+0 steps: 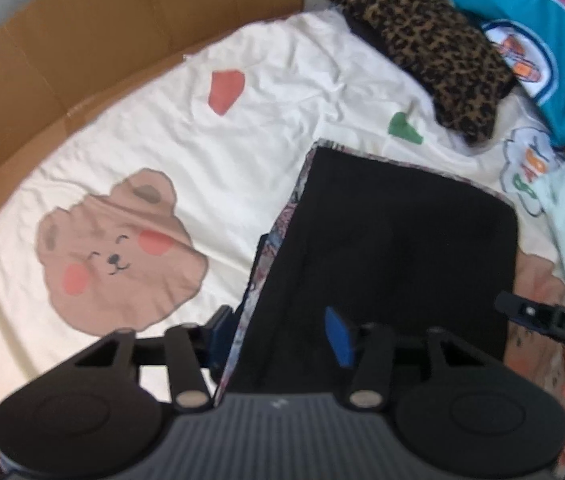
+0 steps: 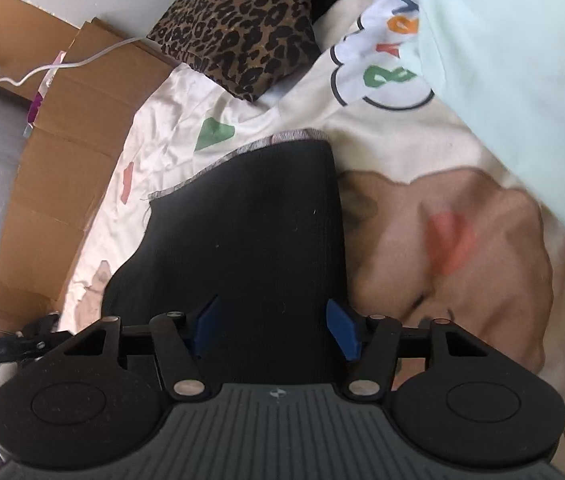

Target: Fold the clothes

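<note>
A black folded garment (image 1: 386, 248) with a patterned underside lies flat on the cream bear-print sheet (image 1: 162, 152). My left gripper (image 1: 278, 334) is open over its near left edge, one blue pad (image 1: 338, 336) above the black cloth and the other at the patterned hem. In the right wrist view the same black garment (image 2: 250, 216) fills the middle. My right gripper (image 2: 276, 328) stands open over its near end, both blue pads (image 2: 342, 330) apart with only cloth beneath. The right gripper's side shows at the far right of the left view (image 1: 546, 320).
A leopard-print folded piece (image 1: 430, 44) and a teal printed garment (image 1: 538, 32) lie at the back right. A pale mint cloth (image 2: 522, 80) covers the right side. Cardboard (image 1: 82, 36) lines the far left edge of the bed. A white cable (image 2: 62, 66) runs over it.
</note>
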`<action>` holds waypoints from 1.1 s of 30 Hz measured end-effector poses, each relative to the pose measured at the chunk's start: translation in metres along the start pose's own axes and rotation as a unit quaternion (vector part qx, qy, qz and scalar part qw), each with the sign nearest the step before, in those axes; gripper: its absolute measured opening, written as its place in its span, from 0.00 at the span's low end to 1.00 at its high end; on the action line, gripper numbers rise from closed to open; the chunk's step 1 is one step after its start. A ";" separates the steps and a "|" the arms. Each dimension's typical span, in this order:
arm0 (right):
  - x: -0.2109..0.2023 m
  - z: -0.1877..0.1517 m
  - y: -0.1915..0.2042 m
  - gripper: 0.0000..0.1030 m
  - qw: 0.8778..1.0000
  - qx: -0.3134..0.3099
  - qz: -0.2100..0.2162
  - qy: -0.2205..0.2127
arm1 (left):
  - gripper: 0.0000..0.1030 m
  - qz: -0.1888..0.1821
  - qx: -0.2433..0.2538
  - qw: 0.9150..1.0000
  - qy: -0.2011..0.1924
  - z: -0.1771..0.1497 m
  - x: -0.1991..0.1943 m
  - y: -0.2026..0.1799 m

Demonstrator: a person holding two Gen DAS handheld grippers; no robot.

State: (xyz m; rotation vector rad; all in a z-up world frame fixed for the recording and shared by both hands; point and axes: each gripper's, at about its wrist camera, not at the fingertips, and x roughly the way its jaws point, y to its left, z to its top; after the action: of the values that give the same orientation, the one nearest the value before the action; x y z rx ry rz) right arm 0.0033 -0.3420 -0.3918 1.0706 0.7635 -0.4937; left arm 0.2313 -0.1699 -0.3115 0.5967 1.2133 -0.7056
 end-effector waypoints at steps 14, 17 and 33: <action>0.018 0.001 -0.014 0.60 1.000 0.014 0.013 -0.009 | 0.33 -0.008 0.008 1.000 -0.019 0.001 0.050 0.004; 0.019 0.002 -0.013 0.58 1.000 0.012 0.014 -0.013 | 0.17 0.000 0.028 0.999 -0.030 -0.001 0.049 0.001; 0.019 0.003 -0.015 0.56 0.999 0.023 0.034 -0.006 | 0.03 0.002 0.013 1.000 -0.028 0.004 0.051 0.016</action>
State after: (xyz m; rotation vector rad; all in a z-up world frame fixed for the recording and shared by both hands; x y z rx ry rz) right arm 0.0060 -0.3508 -0.4141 1.1320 0.7046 -0.4609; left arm 0.2554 -0.1710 -0.3591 0.5978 1.1525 -0.7313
